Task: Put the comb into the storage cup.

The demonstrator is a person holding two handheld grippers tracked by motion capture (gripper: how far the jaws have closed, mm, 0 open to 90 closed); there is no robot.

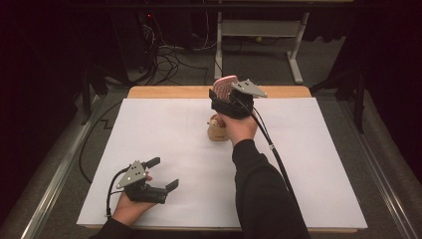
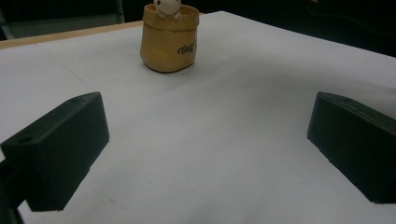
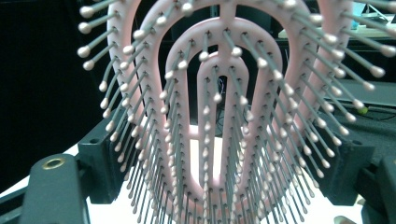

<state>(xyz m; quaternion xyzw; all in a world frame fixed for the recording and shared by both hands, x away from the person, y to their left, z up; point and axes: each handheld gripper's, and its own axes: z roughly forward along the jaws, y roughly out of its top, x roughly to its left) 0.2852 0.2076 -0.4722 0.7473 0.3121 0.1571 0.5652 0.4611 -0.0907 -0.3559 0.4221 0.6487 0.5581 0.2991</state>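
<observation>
1. The pink vented plastic hairbrush with grey ball-tipped bristles (image 3: 219, 116) stands upright between the jaws of the right gripper (image 1: 230, 97), which is clenched on it, bristles facing that gripper's camera; in the high view its head (image 1: 224, 85) rises above the gripper.
2. Nearest the person, the left gripper (image 1: 160, 175) rests low over the white table sheet (image 1: 174, 144), jaws spread wide and holding nothing.
3. Ahead of the left gripper's jaws sits a small tan sack-shaped pot with a pale figure peeking out (image 2: 169, 39); it lies just below the raised right gripper.
4. Beyond the sheet runs the table's wooden edge (image 1: 169, 92).
</observation>
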